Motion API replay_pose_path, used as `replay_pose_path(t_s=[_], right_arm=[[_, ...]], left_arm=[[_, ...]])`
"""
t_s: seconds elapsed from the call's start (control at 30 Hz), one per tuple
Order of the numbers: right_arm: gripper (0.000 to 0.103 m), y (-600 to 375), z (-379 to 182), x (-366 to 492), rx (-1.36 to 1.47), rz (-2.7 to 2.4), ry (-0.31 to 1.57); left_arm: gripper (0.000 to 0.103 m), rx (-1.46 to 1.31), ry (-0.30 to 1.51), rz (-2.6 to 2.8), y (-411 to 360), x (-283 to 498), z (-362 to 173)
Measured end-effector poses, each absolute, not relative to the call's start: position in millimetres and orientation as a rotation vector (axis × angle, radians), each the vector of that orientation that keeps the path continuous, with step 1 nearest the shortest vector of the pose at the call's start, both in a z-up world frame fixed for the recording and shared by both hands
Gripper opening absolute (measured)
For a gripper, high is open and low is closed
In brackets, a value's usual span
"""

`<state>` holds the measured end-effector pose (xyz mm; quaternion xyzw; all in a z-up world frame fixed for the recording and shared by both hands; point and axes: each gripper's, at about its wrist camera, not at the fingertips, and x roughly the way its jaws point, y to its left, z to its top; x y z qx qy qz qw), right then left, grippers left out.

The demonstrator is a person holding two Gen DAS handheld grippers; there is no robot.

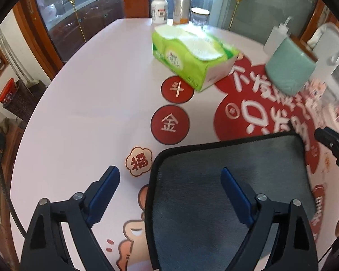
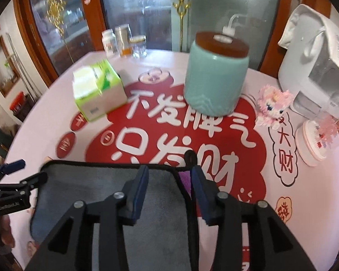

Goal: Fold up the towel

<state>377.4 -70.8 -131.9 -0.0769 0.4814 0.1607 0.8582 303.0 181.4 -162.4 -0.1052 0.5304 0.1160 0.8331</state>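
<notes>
While the grey towel lies flat on the table, both the left gripper and right gripper hover with fingers apart, tissue box at twelve o'clock.

Behind the round surface with its white cover and red printed characters stands a wooden cabinet with glass doors and gold ornaments. Daylight glints off the glass. At the far left, a white wall meets a dark stand carrying a red box.
</notes>
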Motion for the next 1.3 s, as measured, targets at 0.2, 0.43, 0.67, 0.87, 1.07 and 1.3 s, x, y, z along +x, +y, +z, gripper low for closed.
replay_pose_path(t_s=[0.2, 0.43, 0.67, 0.87, 1.07, 1.3], right_arm=[[0.046, -77.1, -104.3, 363.7, -0.127, 0.344, 0.986], [0.056, -88.0, -74.5, 325.3, -0.116, 0.347, 0.93], [0.06, -107.2, -55.0, 267.3, -0.106, 0.362, 0.892], [0.062, -128.7, -48.6, 213.8, -0.1, 0.377, 0.885], [0.065, -151.0, -46.0, 169.7, -0.074, 0.371, 0.895], [0.065, -168.5, -40.8, 132.3, -0.045, 0.349, 0.89]], left_arm=[[0.102, -0.243, 1.053, 0.234, 174.5, 288.9, -128.8], [0.102, -0.231, 0.99, 0.23, 156.7, 254.4, -85.9], [0.102, -0.24, 0.939, 0.237, 137.9, 198.2, -52.9], [0.102, -0.223, 0.913, 0.206, 111.1, 144.6, -36.5], [0.102, -0.209, 0.897, 0.161, 85.9, 101.8, -24.0], [0.102, -0.206, 0.869, 0.098, 66.6, 64.1, -9.2]])
